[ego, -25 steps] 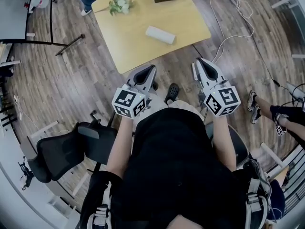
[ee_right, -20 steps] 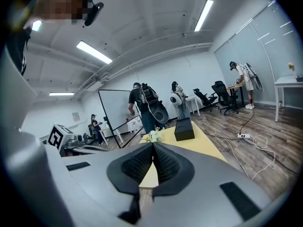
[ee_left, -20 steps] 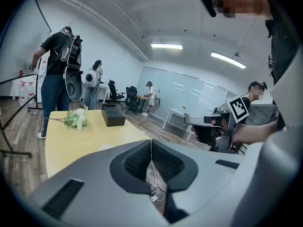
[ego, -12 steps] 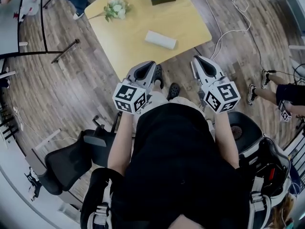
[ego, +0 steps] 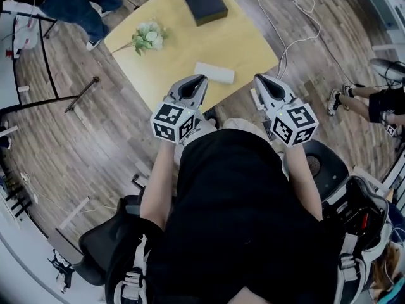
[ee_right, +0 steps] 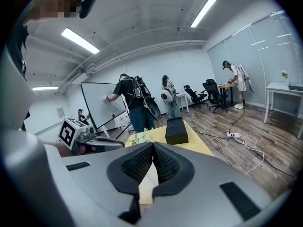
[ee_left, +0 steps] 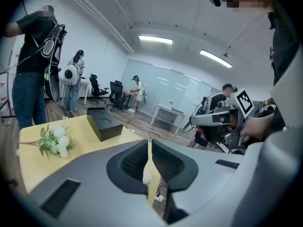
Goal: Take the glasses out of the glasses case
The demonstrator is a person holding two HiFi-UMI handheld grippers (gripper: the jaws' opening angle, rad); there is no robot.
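Note:
A white glasses case point(ego: 214, 73) lies shut near the front edge of the yellow table point(ego: 247, 40). My left gripper point(ego: 197, 81) hovers over that edge just left of the case, jaws shut with nothing in them. My right gripper point(ego: 259, 80) hangs just right of the case, past the table's corner, also shut and empty. In the left gripper view the shut jaws point(ee_left: 150, 144) hide most of the case; only a white bit point(ee_left: 147, 177) shows below them. The right gripper view shows shut jaws point(ee_right: 153, 149) pointing across the table.
A black box point(ego: 201, 0) sits at the table's far side and a bunch of white flowers point(ego: 147, 37) at its left. White cables point(ego: 297, 24) trail on the wood floor to the right. A person point(ego: 69, 5) stands at far left, and another's legs point(ego: 370, 100) show at right.
The table and case have come closer as I moved forward. Both grippers now reach the table's front edge, on either side of the case, still shut.

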